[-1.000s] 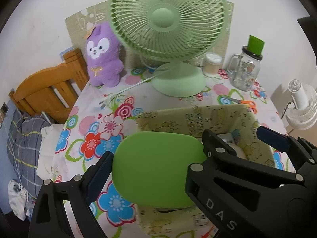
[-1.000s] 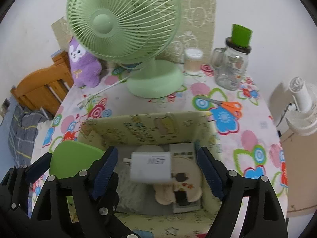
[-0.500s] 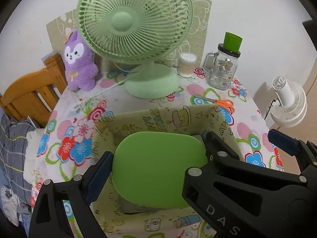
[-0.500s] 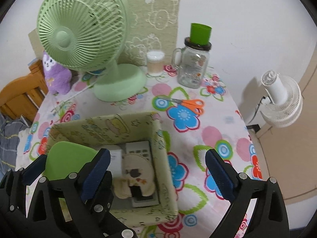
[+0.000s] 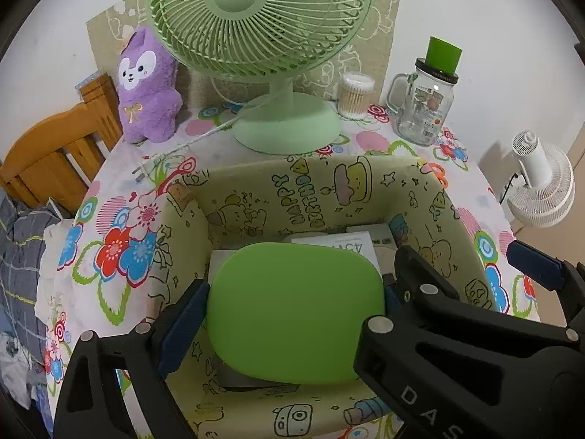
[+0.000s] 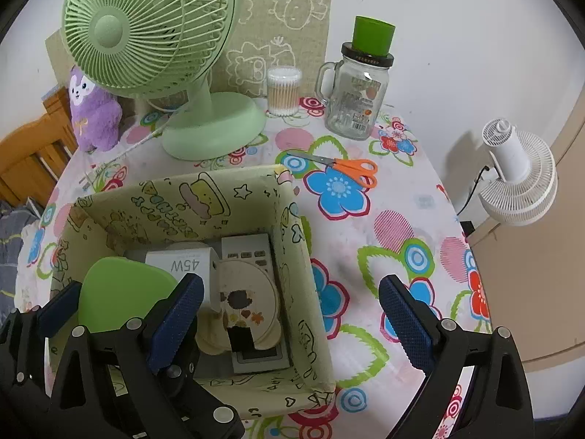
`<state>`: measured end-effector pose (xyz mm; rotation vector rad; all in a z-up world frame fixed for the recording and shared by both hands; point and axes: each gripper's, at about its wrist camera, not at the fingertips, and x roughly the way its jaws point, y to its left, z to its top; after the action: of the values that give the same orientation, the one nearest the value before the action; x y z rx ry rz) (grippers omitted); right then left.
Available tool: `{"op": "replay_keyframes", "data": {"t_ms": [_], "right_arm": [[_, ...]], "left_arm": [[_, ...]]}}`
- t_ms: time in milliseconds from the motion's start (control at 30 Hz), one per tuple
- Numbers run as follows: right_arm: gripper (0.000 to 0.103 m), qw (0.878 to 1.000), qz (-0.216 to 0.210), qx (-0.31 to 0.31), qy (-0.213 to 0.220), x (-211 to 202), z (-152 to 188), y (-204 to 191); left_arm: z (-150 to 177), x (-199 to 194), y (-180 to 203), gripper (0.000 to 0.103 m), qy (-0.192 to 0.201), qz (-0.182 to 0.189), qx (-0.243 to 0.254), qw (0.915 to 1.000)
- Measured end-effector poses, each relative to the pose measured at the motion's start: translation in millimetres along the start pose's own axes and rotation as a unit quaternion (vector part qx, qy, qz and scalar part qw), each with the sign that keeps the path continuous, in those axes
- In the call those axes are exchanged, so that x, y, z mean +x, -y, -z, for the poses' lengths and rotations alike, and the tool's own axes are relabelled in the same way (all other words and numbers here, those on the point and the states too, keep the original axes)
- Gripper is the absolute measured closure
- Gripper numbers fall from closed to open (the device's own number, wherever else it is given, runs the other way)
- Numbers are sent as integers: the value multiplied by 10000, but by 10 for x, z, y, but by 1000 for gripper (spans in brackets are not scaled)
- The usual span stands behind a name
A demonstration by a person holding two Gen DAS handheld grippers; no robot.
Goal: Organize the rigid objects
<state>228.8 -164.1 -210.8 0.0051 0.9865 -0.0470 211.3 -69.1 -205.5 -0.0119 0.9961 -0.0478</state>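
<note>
My left gripper (image 5: 292, 314) clamps the green case (image 5: 294, 311) above the storage box (image 6: 292, 241) — charger (image 6: 182, 265) and remote (image 6: 252, 252) already inside — while my right gripper (image 6: 289, 325) gapes empty, scissors (image 6: 343, 166) ahead still out.

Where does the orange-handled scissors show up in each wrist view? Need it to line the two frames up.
Left wrist: almost entirely hidden behind the far right corner of the storage box; only a sliver of orange handle shows.
Right wrist: scissors in full view on the tablecloth, upper centre, beyond the box's right corner and in front of the glass jar.
Shared landmark: the green desk fan, behind the box in both.
</note>
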Motion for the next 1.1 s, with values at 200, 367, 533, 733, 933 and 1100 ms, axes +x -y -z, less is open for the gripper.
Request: {"op": "replay_keyframes", "data": {"t_ms": [200,367,533,733,933,1100], "right_arm": [[5,10000,-14,44,-60,12,38,-5],[5,9999,-5,103,-109,2,71,27],[5,9997,-79,212,-108,-77,124,70],[5,9996,-157,250,-20,-235,162,69],[5,9992,-252,315,49,-430,210,55],[5,9991,-242,304,168,-612,235,62]], "left_arm": [[22,22,-19,5,-64,-1,36,10000],[38,9,24,0,-77,-63,236,9997],[55,-76,39,0,-82,-42,305,9995],[77,-244,16,0,-11,-38,329,9994],[102,-447,-8,0,29,-79,355,9993],[139,-624,-22,0,130,-68,350,9993]]}}
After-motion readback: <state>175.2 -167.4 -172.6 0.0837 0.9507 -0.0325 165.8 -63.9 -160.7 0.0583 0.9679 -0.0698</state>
